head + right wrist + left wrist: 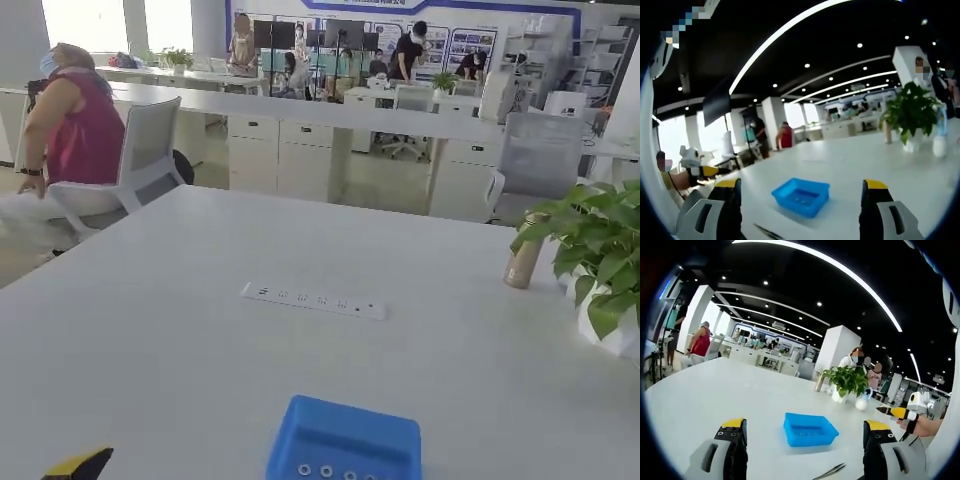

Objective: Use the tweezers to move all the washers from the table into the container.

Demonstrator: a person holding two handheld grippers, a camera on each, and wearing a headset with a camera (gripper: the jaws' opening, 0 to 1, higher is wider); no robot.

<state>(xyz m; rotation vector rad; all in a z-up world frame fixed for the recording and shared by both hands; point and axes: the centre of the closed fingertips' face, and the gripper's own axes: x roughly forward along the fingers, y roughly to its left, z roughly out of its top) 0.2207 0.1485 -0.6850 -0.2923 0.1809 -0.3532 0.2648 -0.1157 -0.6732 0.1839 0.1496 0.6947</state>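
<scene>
The blue container (350, 435) sits on the white table near its front edge, with several small washers (325, 470) on its floor. A yellow-and-black gripper tip (80, 465) pokes in at the bottom left of the head view. My left gripper (805, 425) is open and empty, facing the container (809, 429); the metal tweezers (830, 471) lie on the table just in front of it. My right gripper (801, 185) is open too, with the container (801, 195) ahead and the tweezers (769, 231) low between its jaws.
A white power strip (313, 300) lies mid-table. A potted plant (600, 250) and a tan bottle (522, 262) stand at the right edge. People sit and stand at desks beyond. A hand holds the other gripper (900, 413) at the right.
</scene>
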